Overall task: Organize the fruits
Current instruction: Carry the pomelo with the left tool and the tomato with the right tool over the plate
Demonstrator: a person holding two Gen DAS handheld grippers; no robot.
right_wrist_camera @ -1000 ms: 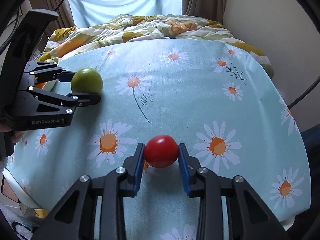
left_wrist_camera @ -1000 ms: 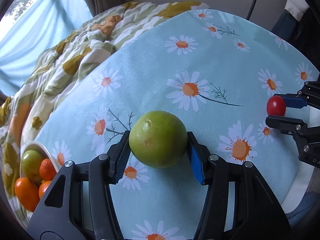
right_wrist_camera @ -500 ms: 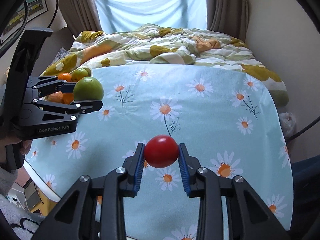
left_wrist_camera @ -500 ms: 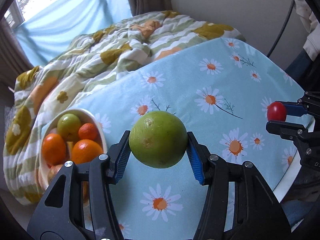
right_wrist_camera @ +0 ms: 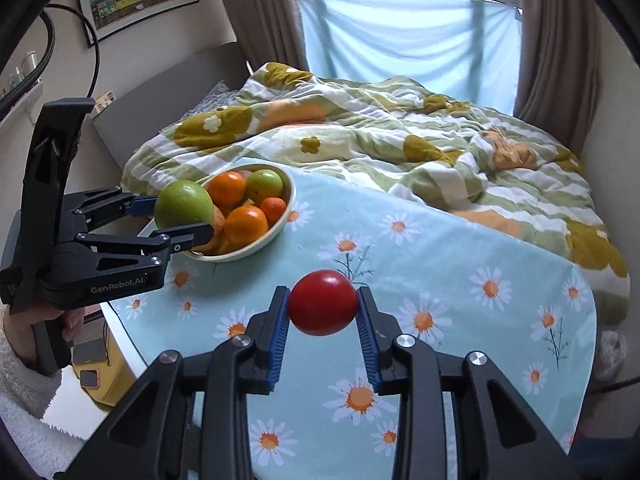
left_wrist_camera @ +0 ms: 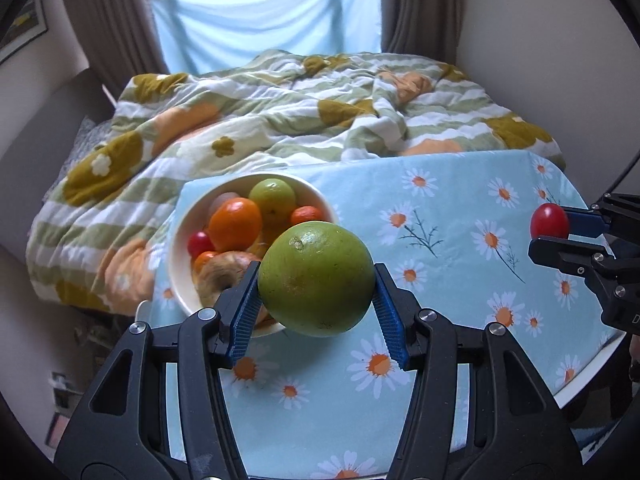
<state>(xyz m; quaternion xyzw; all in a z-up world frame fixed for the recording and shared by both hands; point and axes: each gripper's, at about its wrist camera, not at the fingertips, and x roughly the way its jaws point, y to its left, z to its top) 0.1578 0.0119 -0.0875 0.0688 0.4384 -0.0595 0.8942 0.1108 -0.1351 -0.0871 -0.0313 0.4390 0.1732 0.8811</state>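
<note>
**Green fruit and red tomato both gripped above the daisy cloth**

Green and round, the large citrus fruit (left_wrist_camera: pixel 316 278) sits clamped between the blue pads of the left gripper (left_wrist_camera: pixel 316 300), held in the air just beside the near rim of the white fruit bowl (left_wrist_camera: pixel 176 248). From the right wrist view the same fruit (right_wrist_camera: pixel 183 205) hangs over the bowl's (right_wrist_camera: pixel 280 220) left edge. The bowl holds oranges (left_wrist_camera: pixel 235 224), a smaller green fruit (left_wrist_camera: pixel 273 196), an apple (left_wrist_camera: pixel 222 274) and a small red tomato (left_wrist_camera: pixel 199 242).

The right gripper (right_wrist_camera: pixel 323 314) is closed on a red tomato (right_wrist_camera: pixel 322 302), lifted clear of the light-blue daisy tablecloth (right_wrist_camera: pixel 460 264) and well apart from the bowl. In the left wrist view that tomato (left_wrist_camera: pixel 549 221) shows at the far right edge. A rumpled green-and-yellow floral duvet (right_wrist_camera: pixel 380 136) lies beyond the table.
</note>
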